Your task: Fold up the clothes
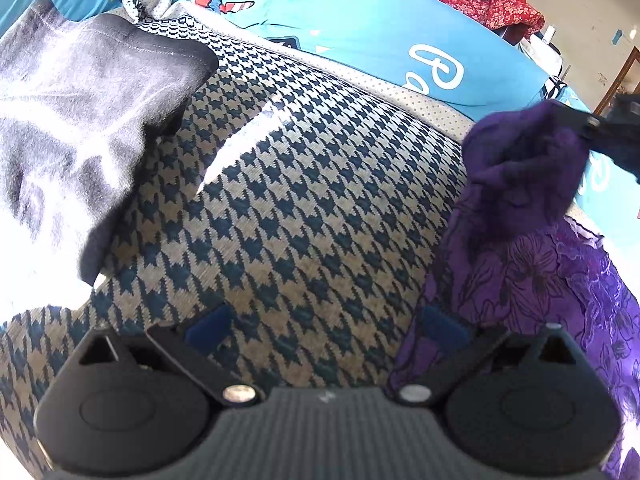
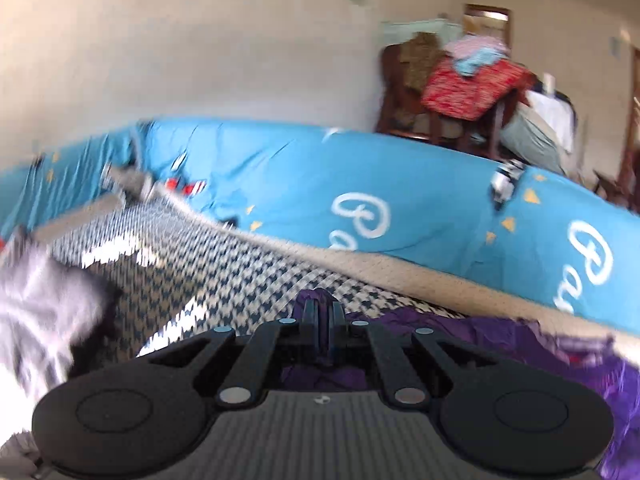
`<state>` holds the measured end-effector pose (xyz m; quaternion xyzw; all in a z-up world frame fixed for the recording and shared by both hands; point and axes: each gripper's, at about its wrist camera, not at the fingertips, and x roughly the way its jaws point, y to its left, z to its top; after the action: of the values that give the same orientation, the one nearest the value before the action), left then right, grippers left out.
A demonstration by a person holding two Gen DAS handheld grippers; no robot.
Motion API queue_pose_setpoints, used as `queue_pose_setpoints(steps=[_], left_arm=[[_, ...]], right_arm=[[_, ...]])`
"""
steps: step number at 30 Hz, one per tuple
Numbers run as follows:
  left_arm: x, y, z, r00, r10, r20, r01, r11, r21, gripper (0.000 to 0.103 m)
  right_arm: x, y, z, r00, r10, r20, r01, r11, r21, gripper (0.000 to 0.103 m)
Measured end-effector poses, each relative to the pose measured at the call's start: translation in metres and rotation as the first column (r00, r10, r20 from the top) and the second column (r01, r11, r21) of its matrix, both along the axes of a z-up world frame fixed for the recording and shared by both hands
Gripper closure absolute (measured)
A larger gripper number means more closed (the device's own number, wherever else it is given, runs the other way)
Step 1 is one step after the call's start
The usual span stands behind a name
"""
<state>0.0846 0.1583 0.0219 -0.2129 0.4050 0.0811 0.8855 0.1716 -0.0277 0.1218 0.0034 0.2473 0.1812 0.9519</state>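
In the left wrist view, the left gripper (image 1: 326, 330) hovers with jaws spread wide and empty over the houndstooth blanket (image 1: 304, 208), a grey garment (image 1: 80, 112) to its left and the purple floral garment (image 1: 532, 256) to its right, one bunched corner pinched up by the right gripper (image 1: 592, 122). In the blurred right wrist view, the right gripper (image 2: 319, 320) has its jaws closed on a fold of that purple garment (image 2: 500, 332), which lies on the blanket beside the blue bedsheet (image 2: 400, 200).
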Motion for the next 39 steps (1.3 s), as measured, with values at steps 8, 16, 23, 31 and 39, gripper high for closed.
queue_pose_setpoints(steps=[8,16,23,31,39], left_arm=[[-0.002,-0.013,0.0,1.0,-0.026,0.003,0.026,0.999,0.043,0.001],[-0.003,-0.028,-0.001,0.997,-0.072,0.01,0.071,0.993,0.091,0.001],[-0.001,-0.033,-0.003,0.997,-0.079,0.003,0.078,0.991,0.112,0.0],[0.0,-0.035,-0.004,0.996,-0.086,-0.002,0.086,0.989,0.121,0.0],[0.001,-0.034,-0.005,0.996,-0.088,-0.003,0.088,0.989,0.116,0.0]], right_arm=[[-0.056,-0.103,-0.054,0.918,-0.332,-0.218,0.344,0.939,0.016,0.097],[-0.09,-0.114,-0.059,0.904,-0.391,-0.171,0.384,0.921,-0.074,0.096],[-0.086,-0.102,-0.033,0.962,-0.266,-0.062,0.264,0.964,-0.034,0.086],[-0.028,-0.052,-0.012,0.994,-0.096,0.059,0.104,0.982,-0.155,0.075],[0.026,-0.012,-0.027,0.998,0.011,0.064,0.013,0.932,-0.363,0.074]])
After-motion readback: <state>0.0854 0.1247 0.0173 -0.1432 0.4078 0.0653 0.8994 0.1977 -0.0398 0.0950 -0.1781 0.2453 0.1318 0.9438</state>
